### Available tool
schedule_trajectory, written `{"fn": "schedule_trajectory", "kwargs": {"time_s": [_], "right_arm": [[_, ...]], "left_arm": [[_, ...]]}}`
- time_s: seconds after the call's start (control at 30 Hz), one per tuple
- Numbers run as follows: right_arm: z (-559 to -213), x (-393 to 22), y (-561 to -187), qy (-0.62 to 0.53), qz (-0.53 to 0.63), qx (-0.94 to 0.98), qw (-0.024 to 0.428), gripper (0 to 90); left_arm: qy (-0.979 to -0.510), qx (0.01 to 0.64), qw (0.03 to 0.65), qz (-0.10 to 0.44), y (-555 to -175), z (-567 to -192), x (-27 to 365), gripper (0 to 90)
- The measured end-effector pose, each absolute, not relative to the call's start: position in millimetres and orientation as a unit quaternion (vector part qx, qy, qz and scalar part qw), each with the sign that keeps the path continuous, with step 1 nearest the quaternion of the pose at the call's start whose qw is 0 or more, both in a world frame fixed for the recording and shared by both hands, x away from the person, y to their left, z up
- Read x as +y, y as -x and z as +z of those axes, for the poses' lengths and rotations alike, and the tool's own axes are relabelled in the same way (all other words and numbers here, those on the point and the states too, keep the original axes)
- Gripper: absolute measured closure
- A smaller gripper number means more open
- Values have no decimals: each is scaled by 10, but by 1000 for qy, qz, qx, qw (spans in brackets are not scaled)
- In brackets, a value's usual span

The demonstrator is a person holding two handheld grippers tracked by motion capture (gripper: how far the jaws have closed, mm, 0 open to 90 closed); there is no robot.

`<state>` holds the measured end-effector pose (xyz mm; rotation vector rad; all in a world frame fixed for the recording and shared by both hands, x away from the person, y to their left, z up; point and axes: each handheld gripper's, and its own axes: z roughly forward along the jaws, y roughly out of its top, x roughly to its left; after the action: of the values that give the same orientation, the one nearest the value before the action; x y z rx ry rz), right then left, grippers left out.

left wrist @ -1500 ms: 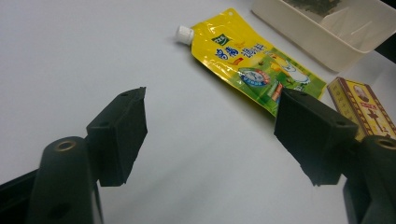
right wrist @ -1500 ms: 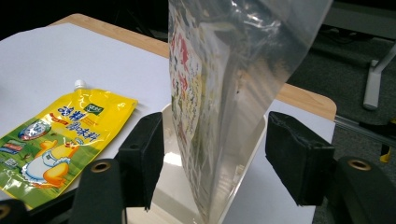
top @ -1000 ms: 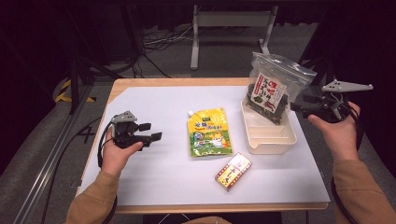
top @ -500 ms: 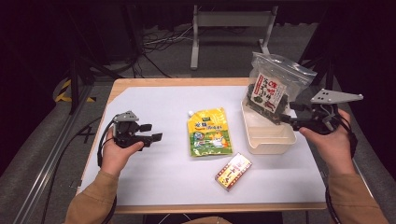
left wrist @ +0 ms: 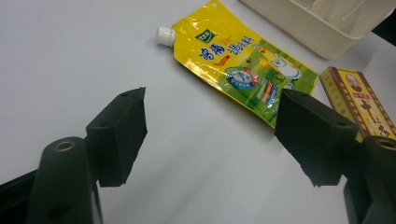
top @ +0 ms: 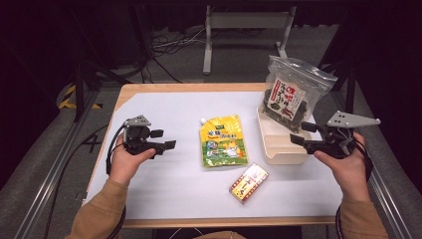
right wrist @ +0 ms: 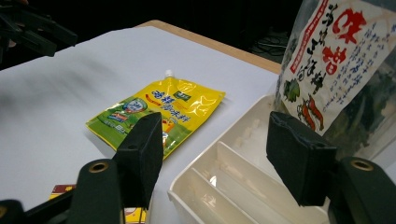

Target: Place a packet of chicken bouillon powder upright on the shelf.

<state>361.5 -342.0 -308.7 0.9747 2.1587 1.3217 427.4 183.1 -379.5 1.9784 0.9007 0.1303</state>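
High view. Counter [top: 164,199] carries four things. Tray [top: 278,152], cream plastic, sits at 3 o'clock of the counter's middle; a seaweed bag [top: 291,97] stands upright in its far end, leaning back, and the near end of the tray is bare. Pouch [top: 223,142], yellow-green with a white spout, lies flat at centre, spout toward 11 o'clock. Box [top: 248,182], small, yellow and red, lies at 5 o'clock of the pouch, apart from it. Right claw [top: 297,133] hovers at the tray's right rim, just below the bag, jaws wide with nothing between them. Left claw [top: 165,140] rests at 9 o'clock, well apart from the pouch.

Left gripper view. Left claw [left wrist: 210,135] jaws have just been opening; they stand wide over bare counter, empty. Pouch [left wrist: 236,67] at 12 o'clock, box [left wrist: 357,100] at 2 o'clock, tray [left wrist: 317,25] corner beyond.

Right gripper view. Right claw [right wrist: 212,144] is spread above the tray [right wrist: 224,186]; dividers split it into long compartments, the near ones empty. Bag [right wrist: 348,60] at 1 o'clock, close to the right jaw, not pinched.

Judgement: the bag is likely light, with crinkly, slippery film and brittle contents. Take it by the upper sealed edge or a side seam and squeeze gently; a pinch at the belly risks crushing the seaweed.
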Motion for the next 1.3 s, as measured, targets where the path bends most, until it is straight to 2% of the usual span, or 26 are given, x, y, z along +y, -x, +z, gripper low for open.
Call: {"fn": "schedule_trajectory", "kwargs": {"time_s": [0.07, 0.2, 0.33, 0.43, 0.6, 0.67, 0.83, 1.0, 1.13, 1.3], "right_arm": [[-3107, -3421, -3609, -352, 456, 787, 222, 364], [-3116, -3420, -3589, -347, 461, 787, 218, 358], [-3129, -3389, -3575, -341, 460, 790, 218, 353], [-3126, -3361, -3552, -336, 459, 792, 220, 348], [-3102, -3343, -3497, -334, 462, 791, 224, 343], [-3091, -3348, -3469, -334, 462, 789, 227, 343], [-3077, -3369, -3402, -336, 465, 786, 233, 343], [-3082, -3403, -3361, -340, 463, 784, 236, 342], [-3076, -3452, -3339, -345, 467, 779, 236, 342], [-3066, -3482, -3322, -348, 472, 774, 238, 341]], "left_arm": [[-808, 368, 458, 50, -4319, -3810, 1768, 229], [-816, 362, 448, 52, -4367, -3813, 1679, 242], [-820, 369, 433, 58, -4429, -3831, 1543, 276], [-820, 375, 431, 37, -4515, -3861, 1439, 325], [-826, 368, 426, 14, -4622, -3881, 1293, 332], [-831, 367, 418, 4, -4661, -3881, 1212, 369], [-830, 376, 412, 7, -4727, -3913, 1121, 417], [-808, 408, 425, -24, -4851, -4039, 1057, 424], [-803, 427, 414, -44, -4907, -4126, 991, 424], [-802, 444, 397, -43, -4939, -4183, 933, 425]]}}
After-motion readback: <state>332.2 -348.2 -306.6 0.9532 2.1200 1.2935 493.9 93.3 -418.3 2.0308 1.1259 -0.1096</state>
